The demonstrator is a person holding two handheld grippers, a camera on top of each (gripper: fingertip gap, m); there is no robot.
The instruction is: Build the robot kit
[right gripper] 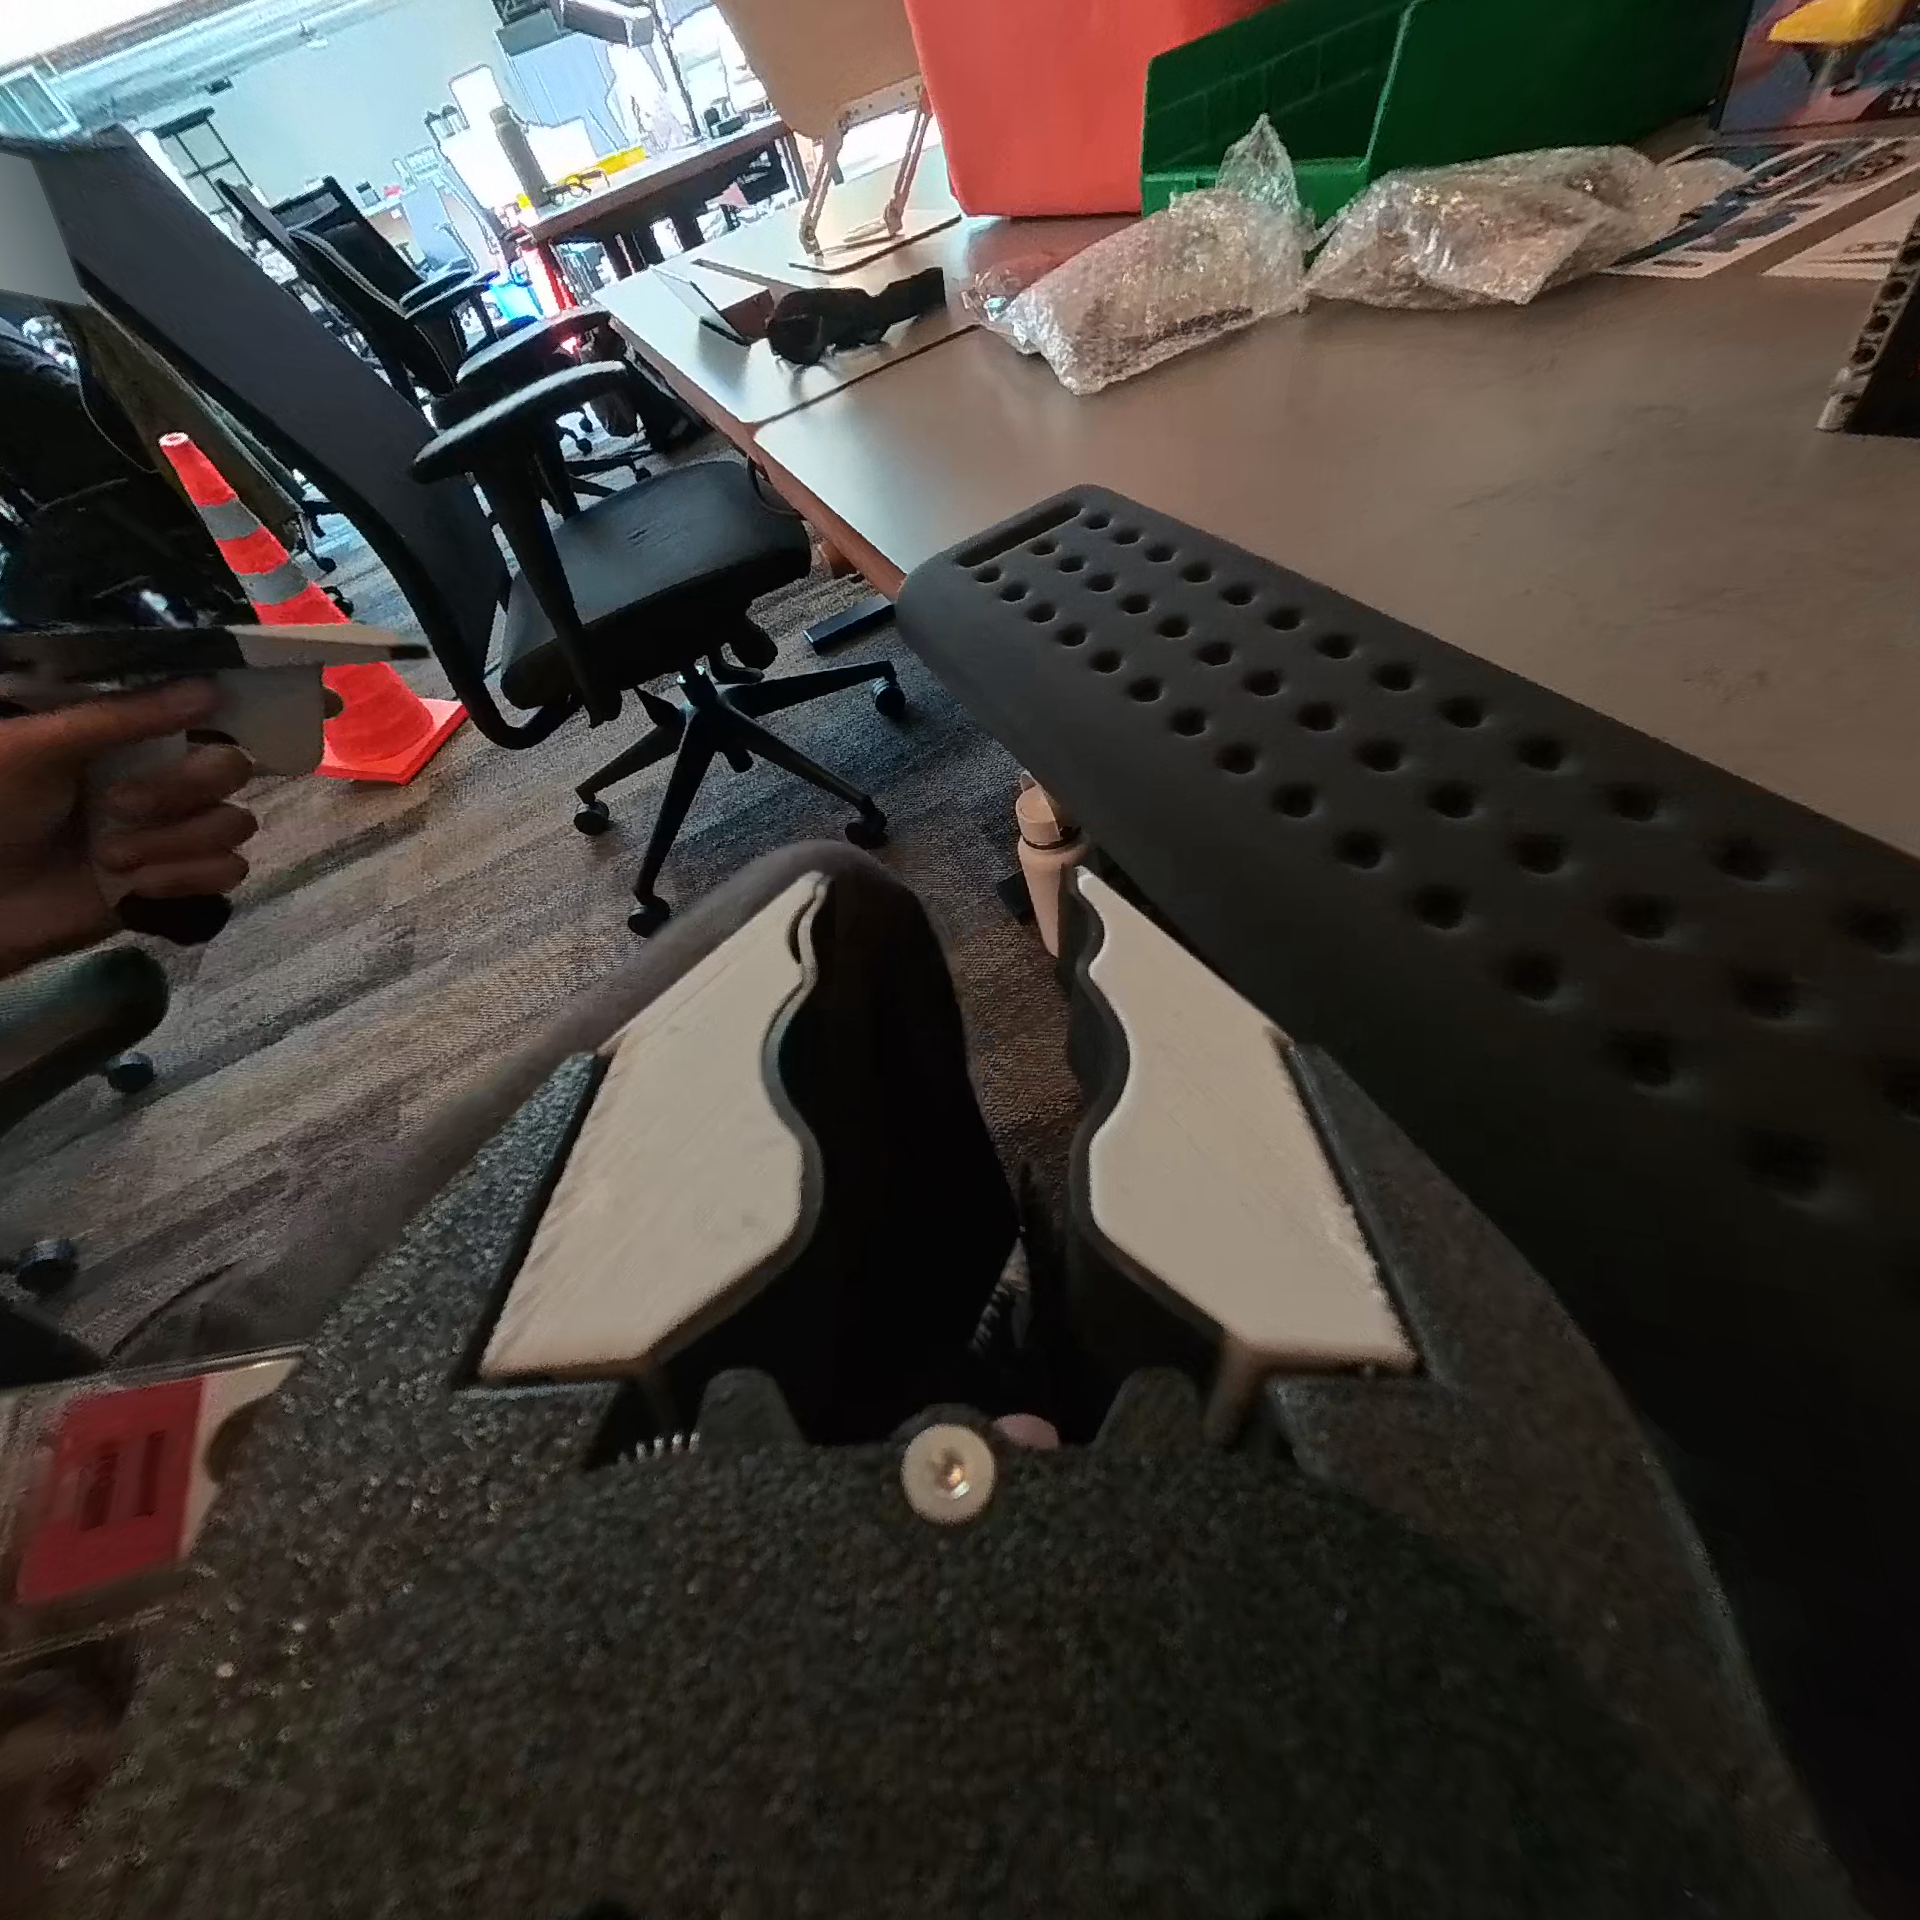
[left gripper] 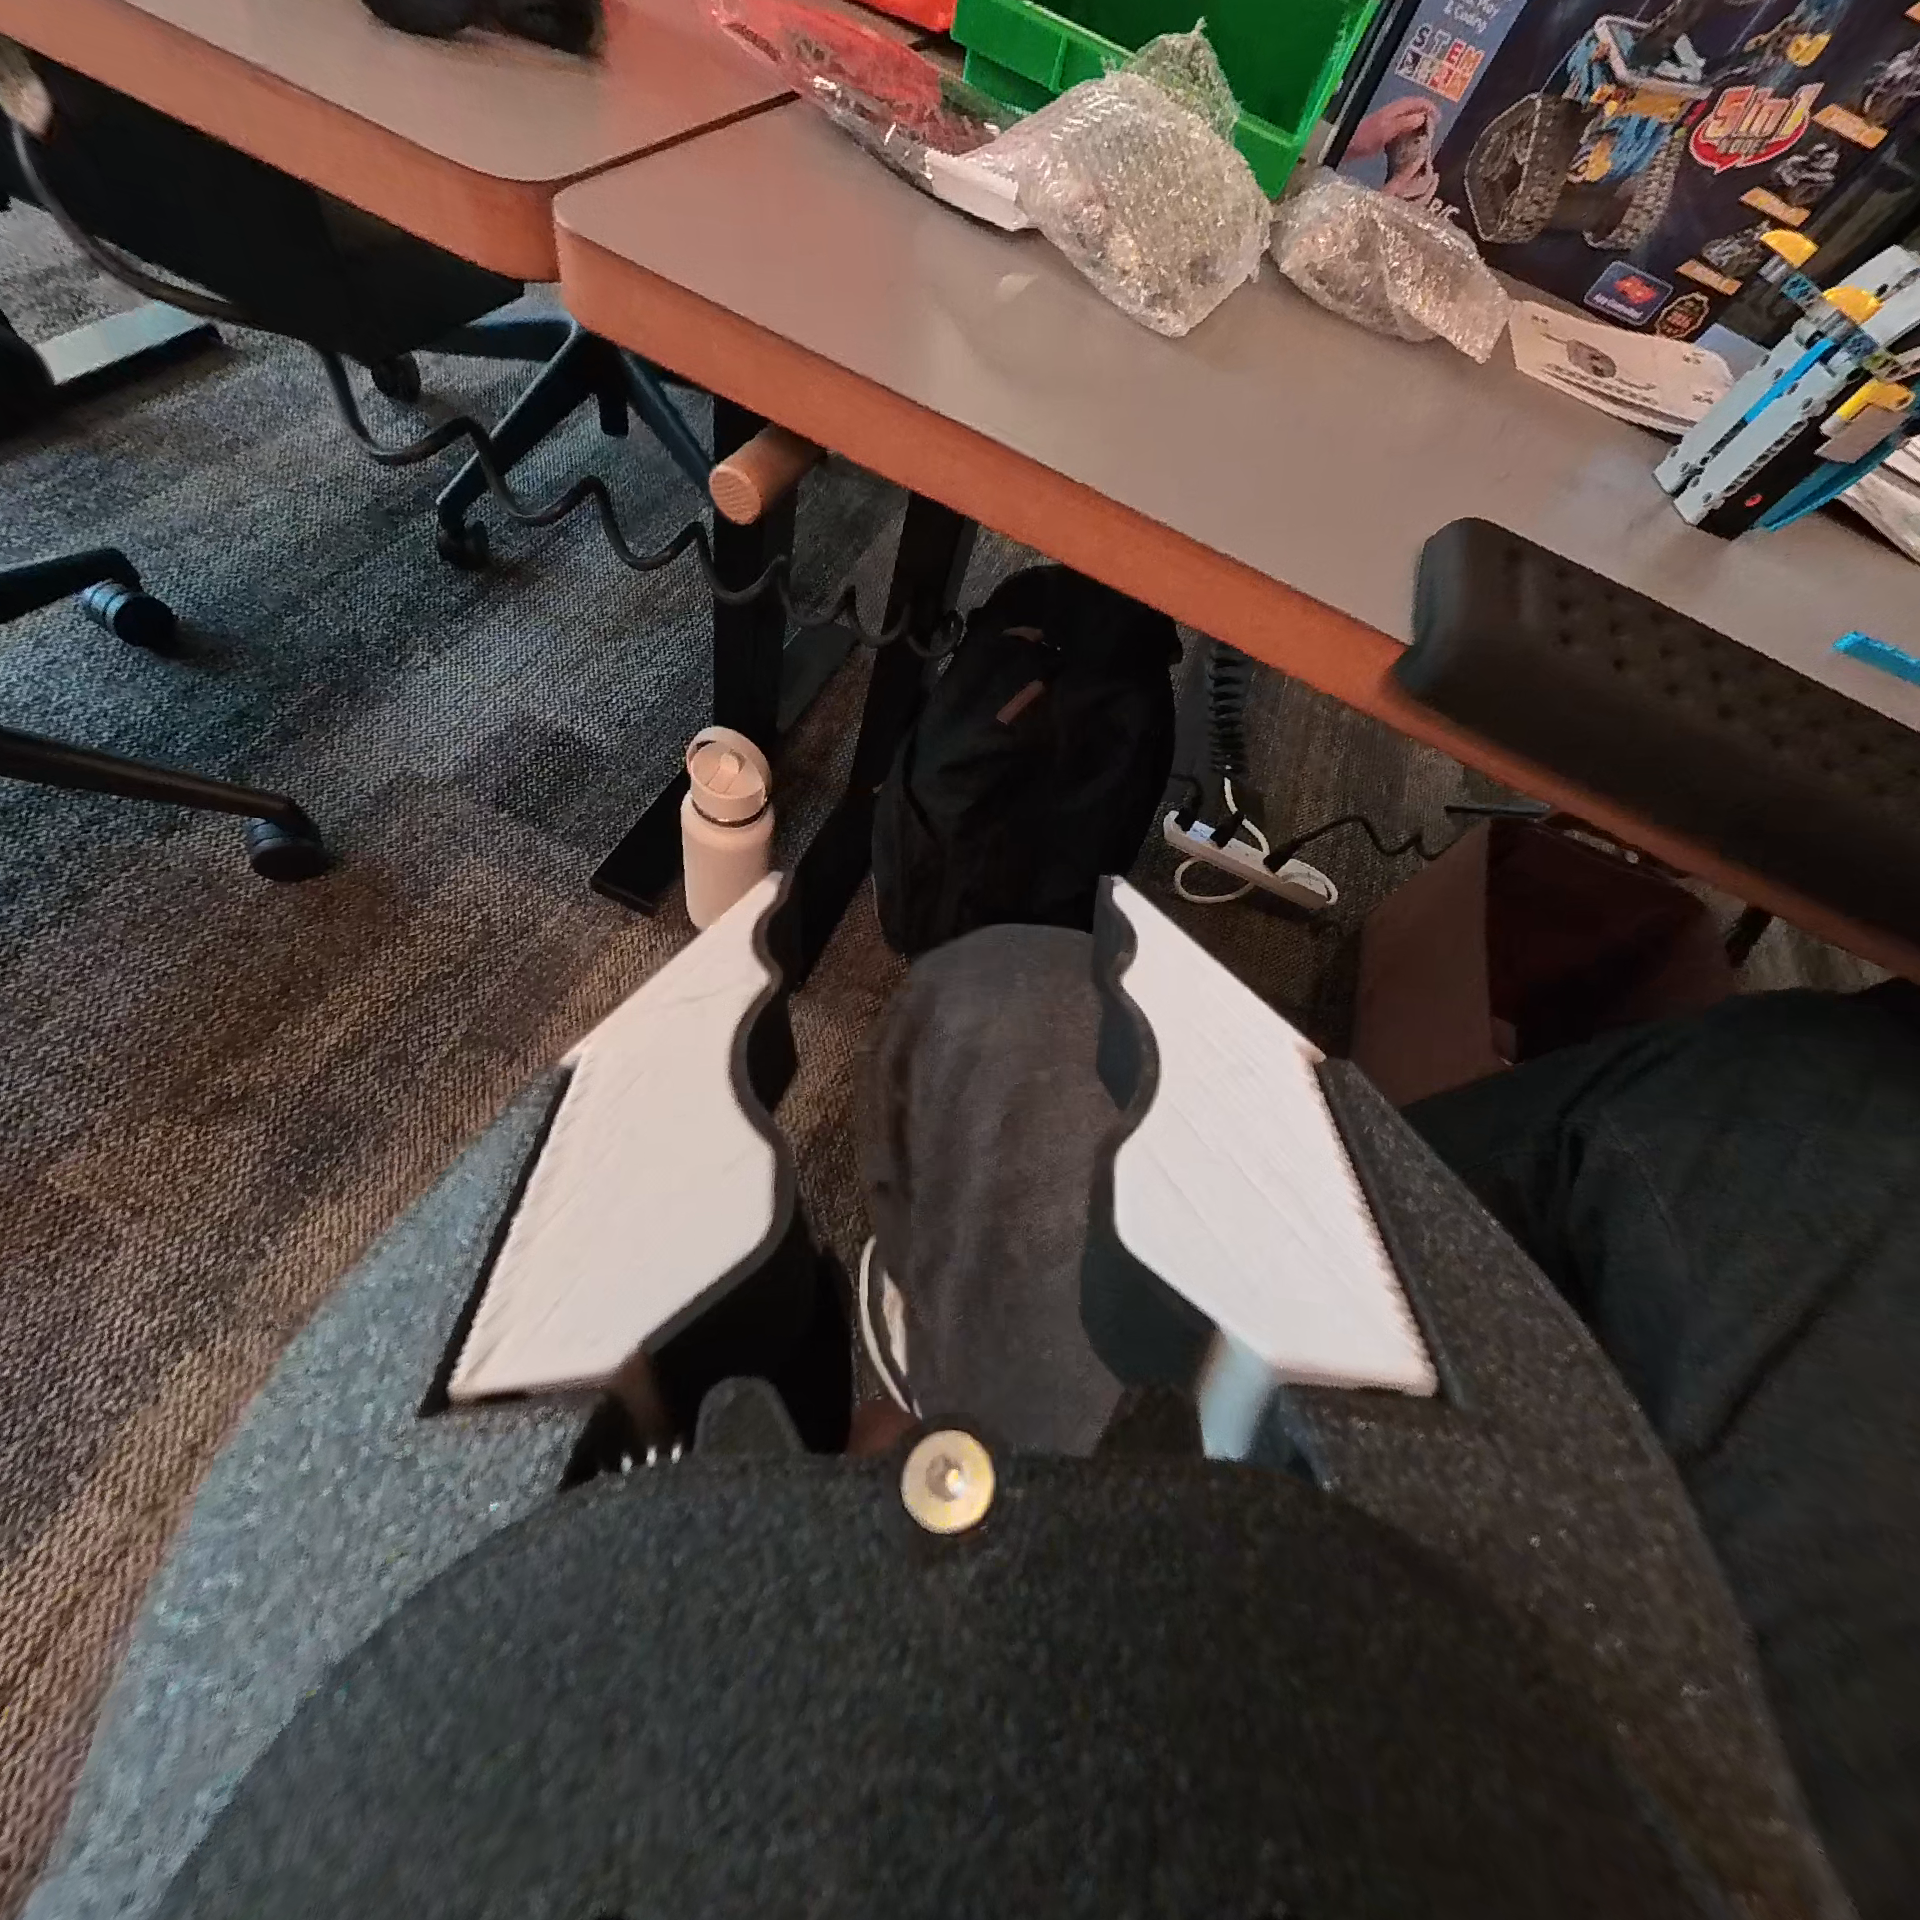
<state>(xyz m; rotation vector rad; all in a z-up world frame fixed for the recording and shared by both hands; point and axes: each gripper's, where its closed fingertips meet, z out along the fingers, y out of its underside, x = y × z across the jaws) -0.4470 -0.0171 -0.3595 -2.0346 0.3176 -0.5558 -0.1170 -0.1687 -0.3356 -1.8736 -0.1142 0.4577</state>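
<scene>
1. Left gripper [left gripper: 940, 904] hung low w/ jaws apart, empty; grey shoe [left gripper: 987, 1122] below the gap.
2. Right gripper [right gripper: 951, 914] also jaws apart, nothing held; chair armrest [right gripper: 1403, 790] just right of jaws.
3. Bubble-wrap bundles [left gripper: 1143, 197] and block model [left gripper: 1808, 416] sat on desk [left gripper: 1143, 395], well ahead of jaws, untouched.

Grey-topped table [left gripper: 1195, 416] with a brown edge, bearing bubble-wrapped bundles [left gripper: 1132, 208], a green bin [left gripper: 1122, 62], a printed box [left gripper: 1621, 156] and a blue-and-grey brick model [left gripper: 1797, 416]. Below, mottled carpet floor [left gripper: 260, 1039] carrying a white bottle [left gripper: 724, 831], a black backpack [left gripper: 1029, 758] and a power strip [left gripper: 1247, 857].

Orange cone [right gripper: 358, 665] – grey stripes; green bin [left gripper: 1132, 73]; black armrest [right gripper: 1403, 769], dotted holes.
</scene>
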